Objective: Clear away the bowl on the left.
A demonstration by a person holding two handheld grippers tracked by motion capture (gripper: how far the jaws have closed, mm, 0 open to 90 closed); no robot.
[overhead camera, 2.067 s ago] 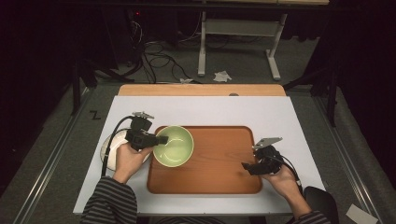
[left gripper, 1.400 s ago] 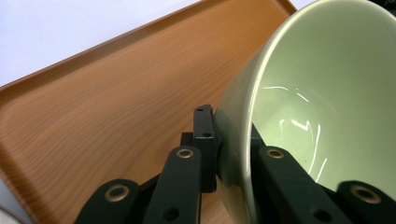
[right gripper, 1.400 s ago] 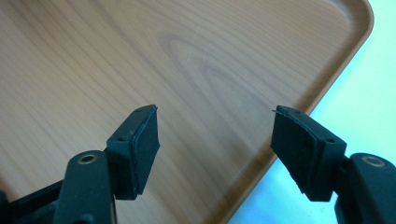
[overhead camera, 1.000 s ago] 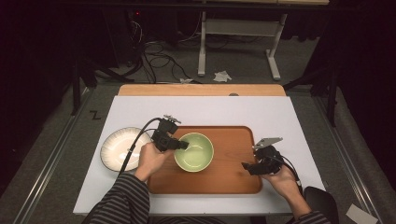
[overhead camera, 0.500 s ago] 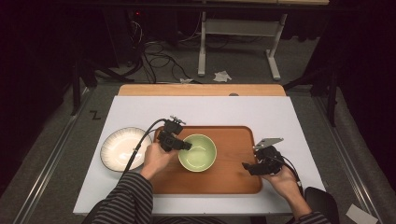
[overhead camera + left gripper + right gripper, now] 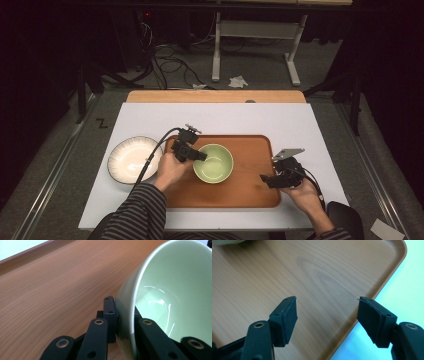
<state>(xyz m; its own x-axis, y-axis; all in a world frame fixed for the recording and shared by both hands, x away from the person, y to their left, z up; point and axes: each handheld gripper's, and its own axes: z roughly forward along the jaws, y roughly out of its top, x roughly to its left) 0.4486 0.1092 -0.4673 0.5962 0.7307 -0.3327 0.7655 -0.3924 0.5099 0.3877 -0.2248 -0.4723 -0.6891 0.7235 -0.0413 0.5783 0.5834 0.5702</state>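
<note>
Green bowl (image 6: 214, 163) on the wooden tray (image 6: 250, 192), its rim clamped by the left tool (image 6: 198, 156); whether it rests fully flat is unclear. Release remains. Right tool (image 6: 265, 178), jaws apart, hovers over the tray's right edge.

- One pale green glazed ceramic bowl (image 6: 213, 163)
- One white ribbed round plate (image 6: 130, 159)
- One rectangular wooden tray (image 6: 250, 187)
- Two black two-jaw grippers
</note>
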